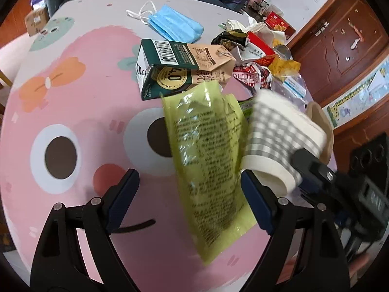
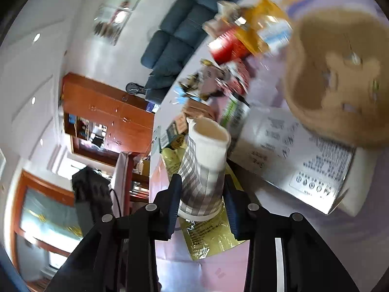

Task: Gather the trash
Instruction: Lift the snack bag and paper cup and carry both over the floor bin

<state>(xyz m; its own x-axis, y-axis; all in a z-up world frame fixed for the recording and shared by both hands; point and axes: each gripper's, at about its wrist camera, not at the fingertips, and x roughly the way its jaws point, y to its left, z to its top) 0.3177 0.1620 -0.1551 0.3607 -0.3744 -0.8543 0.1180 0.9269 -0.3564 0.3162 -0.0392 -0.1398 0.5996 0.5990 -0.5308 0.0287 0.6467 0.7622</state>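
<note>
On the bench: a round bench (image 1: 73, 77) with a pink cartoon-face cover carries a scatter of trash, most of it heaped toward the far right side.
Right tool: the right tool (image 2: 203, 194) is clamped on a paper cup (image 2: 204, 165), its dark pads pressing the cup's grey-checked wall from both sides; the cup is tipped, its cream rim pointing away from the camera.
Same cup from the left wrist: the cup (image 1: 274, 141) shows blurred at right, with the right tool's black body behind it.
Left tool: the left tool (image 1: 189, 194) has its fingers wide apart with nothing pressed between them; the pads touch nothing.
Yellow wrapper: a crinkled yellow-green wrapper (image 1: 211, 150) with dark print lies on the bench, seen between the left tool's fingers, and reaches under the cup.
Carton: a green and tan drink carton (image 1: 175, 70) lies on its side just beyond the wrapper, barcode up.
Mask: a blue face mask (image 1: 175, 24) with white loops lies farther back, apart from the carton.
Trash heap: red, white and yellow packets (image 1: 257, 56) are piled to the right of the carton.
Right wrist extras: a brown paper bowl (image 2: 340, 77), blurred, fills the upper right, above a white printed sheet (image 2: 304, 155).
Room: a dark blue sofa (image 2: 175, 41) stands beyond the bench.
</note>
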